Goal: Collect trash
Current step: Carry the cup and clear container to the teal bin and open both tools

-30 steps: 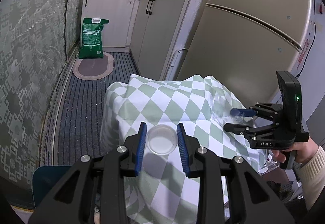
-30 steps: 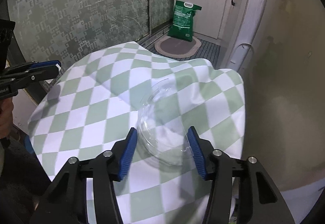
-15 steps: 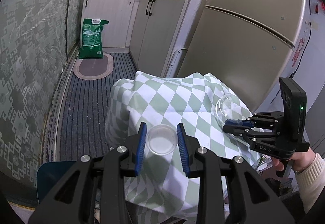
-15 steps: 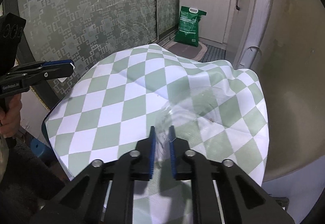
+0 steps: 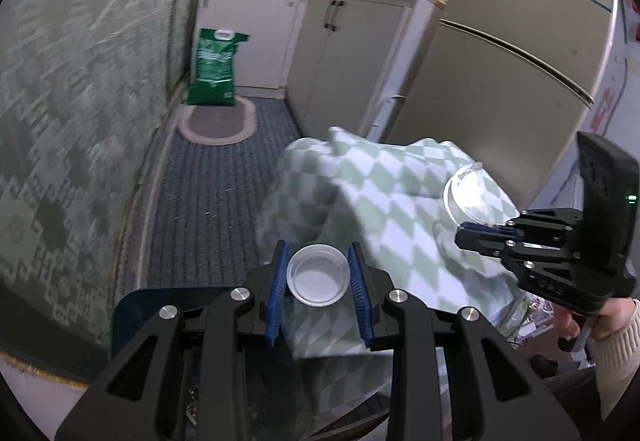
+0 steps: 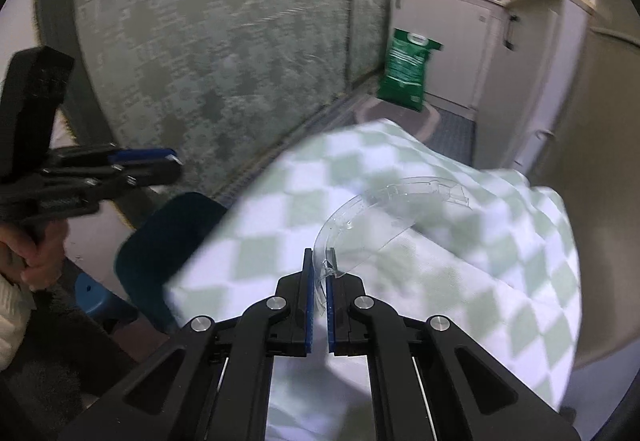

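Note:
My left gripper [image 5: 319, 277] is shut on a small clear plastic cup [image 5: 318, 274], held off the near-left edge of the green-and-white checked table [image 5: 396, 209]. My right gripper [image 6: 319, 287] is shut on the rim of a clear plastic dome lid [image 6: 384, 217], lifted above the cloth. In the left wrist view the right gripper [image 5: 464, 235] shows at the right with the lid [image 5: 468, 193] tilted on edge. In the right wrist view the left gripper [image 6: 172, 165] shows at far left.
A dark blue bin or stool [image 6: 160, 237] stands beside the table's near-left corner, also in the left wrist view [image 5: 160, 305]. A fridge [image 5: 512, 53] stands behind the table. A green bag [image 5: 214, 67] and oval mat [image 5: 218, 123] lie down the carpeted aisle.
Both grippers have pulled back from the table and risen, carrying the cup and the lid. The right gripper closed on the lid's rim after the first frame and lifted it off the cloth.

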`<state>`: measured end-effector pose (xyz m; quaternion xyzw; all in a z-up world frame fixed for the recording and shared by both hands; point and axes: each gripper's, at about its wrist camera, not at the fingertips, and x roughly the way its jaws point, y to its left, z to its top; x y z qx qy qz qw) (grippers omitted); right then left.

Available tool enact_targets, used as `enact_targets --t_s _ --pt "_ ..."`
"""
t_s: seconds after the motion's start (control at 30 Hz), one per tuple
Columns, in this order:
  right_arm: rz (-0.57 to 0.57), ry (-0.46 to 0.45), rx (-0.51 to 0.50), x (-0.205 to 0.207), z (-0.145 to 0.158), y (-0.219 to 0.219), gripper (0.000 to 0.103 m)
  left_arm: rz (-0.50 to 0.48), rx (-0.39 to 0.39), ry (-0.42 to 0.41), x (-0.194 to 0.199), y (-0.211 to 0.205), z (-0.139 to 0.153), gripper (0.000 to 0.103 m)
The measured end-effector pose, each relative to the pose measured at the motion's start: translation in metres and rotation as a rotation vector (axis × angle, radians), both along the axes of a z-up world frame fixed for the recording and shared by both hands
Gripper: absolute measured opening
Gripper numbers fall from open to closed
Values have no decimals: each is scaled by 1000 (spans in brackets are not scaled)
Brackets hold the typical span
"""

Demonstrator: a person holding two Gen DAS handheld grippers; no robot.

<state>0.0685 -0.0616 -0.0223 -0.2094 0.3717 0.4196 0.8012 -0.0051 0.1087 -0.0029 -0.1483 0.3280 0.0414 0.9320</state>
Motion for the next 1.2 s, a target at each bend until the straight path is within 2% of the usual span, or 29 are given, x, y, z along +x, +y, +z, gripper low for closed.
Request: enact_targets --t_s 0.2,0.33,0.57,0.73,0.77,0.8,0.83,0.9,1.0,1.2 --pt "93 31 25 -33 8 44 5 50 19 36 -24 23 -9 32" --pt "129 77 13 -47 2 76 5 92 36 48 -42 41 -13 32" --pt "201 144 -105 -72 -26 135 5 143 43 43 -64 63 -10 32" --pt "228 197 -178 -78 -50 157 5 148 31 29 -76 73 -7 32" --pt "230 197 -181 -79 -52 159 7 152 27 32 -78 76 -8 32" --pt "234 200 -181 -81 -54 162 18 155 24 35 -78 78 -9 32" --pt "239 208 -177 -82 -55 163 37 159 22 39 -79 80 -10 32" --pt "250 202 -167 -86 -53 163 50 164 19 42 -82 84 -11 32" --pt "253 178 -165 -88 -51 165 50 171 17 43 -84 87 -12 32" --pt "183 160 -123 -75 -40 157 50 157 26 63 -81 84 -17 32"
